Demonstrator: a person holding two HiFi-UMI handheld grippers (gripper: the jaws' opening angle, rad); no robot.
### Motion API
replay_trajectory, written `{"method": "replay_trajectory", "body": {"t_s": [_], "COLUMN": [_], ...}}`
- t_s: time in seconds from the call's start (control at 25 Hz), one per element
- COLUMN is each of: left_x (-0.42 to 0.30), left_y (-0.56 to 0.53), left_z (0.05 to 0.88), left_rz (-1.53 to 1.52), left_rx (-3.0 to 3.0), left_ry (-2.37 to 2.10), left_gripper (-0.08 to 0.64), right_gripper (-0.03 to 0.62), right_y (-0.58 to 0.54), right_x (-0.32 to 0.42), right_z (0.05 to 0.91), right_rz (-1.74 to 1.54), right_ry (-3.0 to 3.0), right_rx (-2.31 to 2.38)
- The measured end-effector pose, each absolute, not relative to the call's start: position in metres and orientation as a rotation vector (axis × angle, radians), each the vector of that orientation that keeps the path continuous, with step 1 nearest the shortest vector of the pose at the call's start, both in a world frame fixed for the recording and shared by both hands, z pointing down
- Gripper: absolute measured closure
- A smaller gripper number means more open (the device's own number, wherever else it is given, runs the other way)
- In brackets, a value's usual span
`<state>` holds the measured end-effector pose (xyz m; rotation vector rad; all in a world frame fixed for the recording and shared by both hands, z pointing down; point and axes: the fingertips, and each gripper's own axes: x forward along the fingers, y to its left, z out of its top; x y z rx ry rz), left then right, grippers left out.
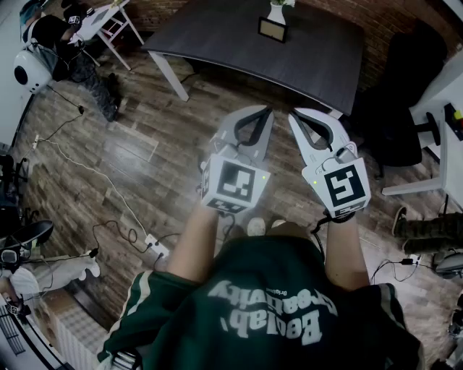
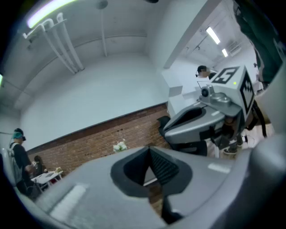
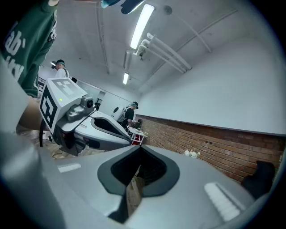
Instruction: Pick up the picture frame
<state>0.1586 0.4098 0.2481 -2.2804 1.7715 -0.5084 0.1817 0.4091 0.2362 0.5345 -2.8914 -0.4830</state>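
Dark desk at twelve o'clock carries the picture frame; my left claw and right claw sit closed, empty.

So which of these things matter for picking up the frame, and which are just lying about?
For the job: frame; table under it; left gripper and right gripper, both shut and empty.

Lying about: vase; power strip; cables; chair.
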Motion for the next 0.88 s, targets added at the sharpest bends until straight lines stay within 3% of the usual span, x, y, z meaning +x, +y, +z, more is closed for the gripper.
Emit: {"method": "replay_trajectory", "body": {"t_s": [0.88], "left_x": [0.1595], "left_y": [0.4125], "left_z": [0.252], "left_rz": [-0.539], "left_rx": [-2.262], "left_ry": [1.772], "left_gripper": [0.558], "right_gripper": [0.588], "right_y": [0.4122], "right_x": [0.1813], "right_z": [0.2398], "right_rz": [-0.484], "right_ry": [-2.904], "right_rx": [0.516]}}
